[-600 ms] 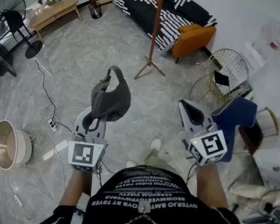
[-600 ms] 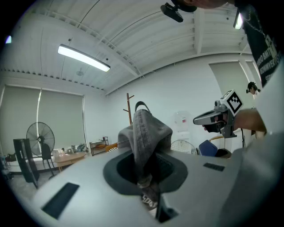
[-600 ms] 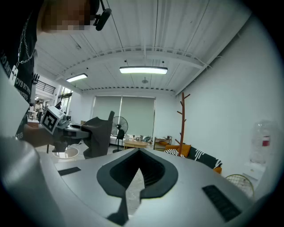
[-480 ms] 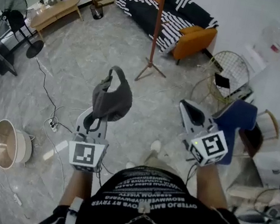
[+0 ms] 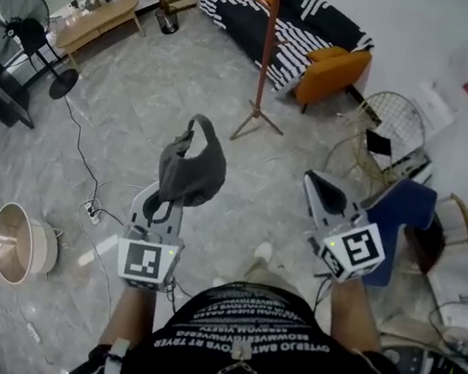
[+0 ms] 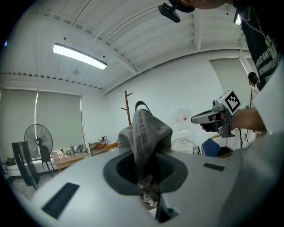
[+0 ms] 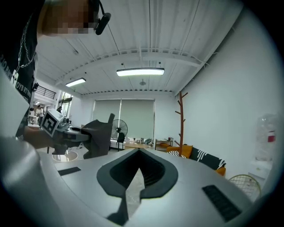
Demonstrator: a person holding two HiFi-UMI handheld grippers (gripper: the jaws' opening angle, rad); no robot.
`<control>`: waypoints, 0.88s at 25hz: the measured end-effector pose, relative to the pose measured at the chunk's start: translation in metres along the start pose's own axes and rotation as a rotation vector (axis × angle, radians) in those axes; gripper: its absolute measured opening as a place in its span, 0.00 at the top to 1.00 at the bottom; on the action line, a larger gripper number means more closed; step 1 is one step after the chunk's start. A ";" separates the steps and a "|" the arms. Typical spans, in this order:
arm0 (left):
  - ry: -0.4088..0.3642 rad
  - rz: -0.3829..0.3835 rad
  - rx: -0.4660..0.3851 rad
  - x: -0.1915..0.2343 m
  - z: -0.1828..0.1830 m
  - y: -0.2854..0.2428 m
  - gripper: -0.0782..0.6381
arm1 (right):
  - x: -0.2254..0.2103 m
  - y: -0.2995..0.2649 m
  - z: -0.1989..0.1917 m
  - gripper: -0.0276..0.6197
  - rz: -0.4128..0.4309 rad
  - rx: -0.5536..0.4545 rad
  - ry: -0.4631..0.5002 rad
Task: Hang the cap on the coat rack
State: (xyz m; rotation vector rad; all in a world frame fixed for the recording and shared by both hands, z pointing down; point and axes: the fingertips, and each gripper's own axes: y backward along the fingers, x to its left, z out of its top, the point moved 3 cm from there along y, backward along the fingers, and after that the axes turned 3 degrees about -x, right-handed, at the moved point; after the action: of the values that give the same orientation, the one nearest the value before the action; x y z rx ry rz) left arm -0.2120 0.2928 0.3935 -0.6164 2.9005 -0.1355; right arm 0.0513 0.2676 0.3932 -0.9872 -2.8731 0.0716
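The cap [image 5: 188, 169] is pinched in the left tool [image 5: 162, 202]. That tool is clenched on a fold of the grey cloth. The rest of the cap stands up past the tip, with the strap loop on top. The right tool [image 5: 313, 185] is squeezed together with nothing in it. It is off to the side of the left tool and does not touch the cap. The coat rack [image 5: 267, 44] is the tall brown pole far out in front of both tools, so the cap is not hung yet.

What could go wrong? I think the tool bites only a small bit of cloth, so the cap might slip out on the way. The pegs are thin and high, so the loop might miss one, and the cap would drop to the floor.

A wire basket [image 5: 390, 129] ahead of the right tool has a dark flat thing in it. A round tub [image 5: 18, 242] sits on the floor, left of the left tool. Something pale lies across its inside, but I cannot tell what.
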 end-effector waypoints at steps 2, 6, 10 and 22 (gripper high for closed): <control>0.005 -0.006 0.006 0.000 -0.001 -0.009 0.86 | -0.007 -0.004 -0.003 0.97 0.004 0.006 0.005; 0.002 -0.006 0.022 0.001 -0.007 -0.030 0.86 | -0.024 -0.012 -0.014 0.97 0.008 0.028 -0.005; 0.003 -0.011 0.035 0.002 -0.011 -0.053 0.86 | -0.039 -0.022 -0.020 0.97 0.018 0.043 -0.016; 0.005 0.007 0.055 -0.010 0.004 -0.158 0.86 | -0.130 -0.072 -0.024 0.97 0.079 0.028 -0.018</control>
State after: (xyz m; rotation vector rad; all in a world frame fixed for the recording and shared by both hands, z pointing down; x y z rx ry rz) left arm -0.1394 0.1527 0.4107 -0.5976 2.8929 -0.2155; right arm 0.1115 0.1308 0.4117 -1.1005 -2.8399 0.1277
